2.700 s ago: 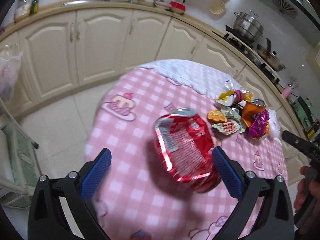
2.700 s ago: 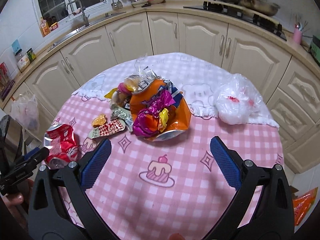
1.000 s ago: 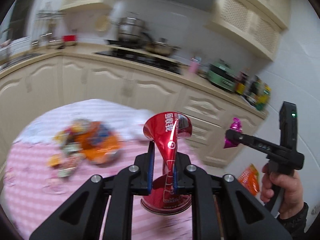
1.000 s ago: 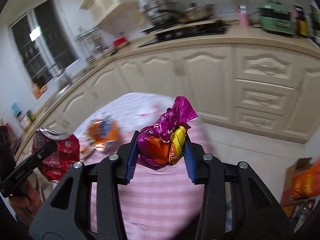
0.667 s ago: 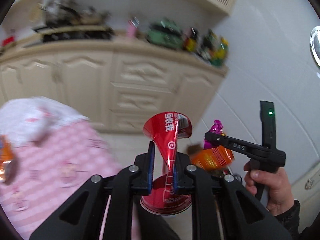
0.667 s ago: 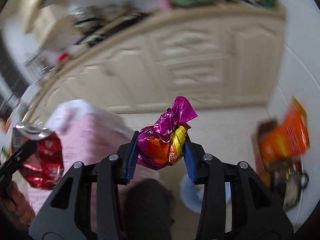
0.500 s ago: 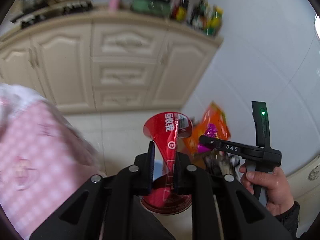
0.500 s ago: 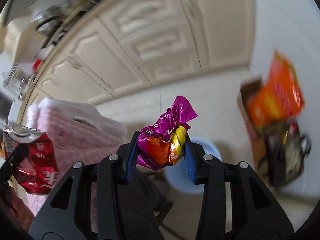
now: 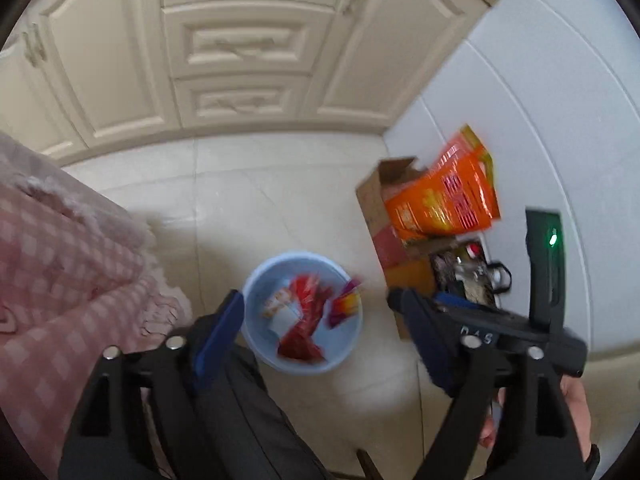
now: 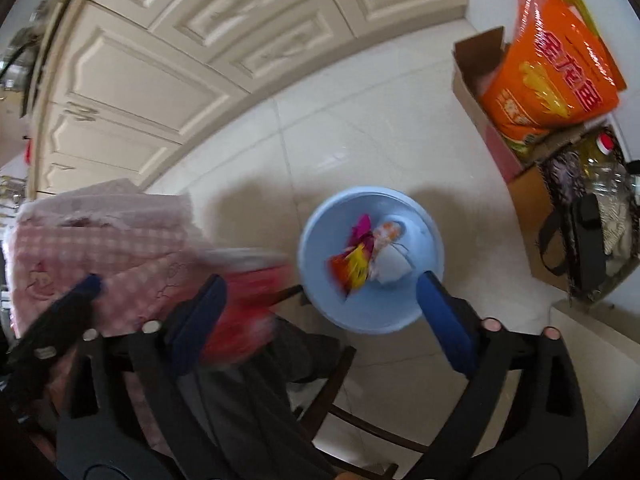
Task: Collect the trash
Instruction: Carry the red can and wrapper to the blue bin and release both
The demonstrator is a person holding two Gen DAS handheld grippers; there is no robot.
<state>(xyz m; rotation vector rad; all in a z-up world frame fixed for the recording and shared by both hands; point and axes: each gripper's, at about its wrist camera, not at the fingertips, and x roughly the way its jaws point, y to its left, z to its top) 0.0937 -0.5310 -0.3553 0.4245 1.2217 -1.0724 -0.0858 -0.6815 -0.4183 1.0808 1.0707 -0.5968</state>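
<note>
Step in hand: dropping trash. Left tool (image 9: 320,332) and right tool (image 10: 320,308) hung over the blue bin (image 9: 256,280) on the floor, jaws opening, nothing between them. Red packet (image 9: 304,320) and purple wrapper (image 10: 356,256) inside bin. Next, likely: return to counter (image 9: 60,248) for remaining litter.

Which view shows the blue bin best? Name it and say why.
The left wrist view: the blue bin sits whole between the opening fingers, its round rim unbroken and wrappers inside it. In the right wrist view the blue bin is in plain view too, but a blue finger pad covers its near rim.
</note>
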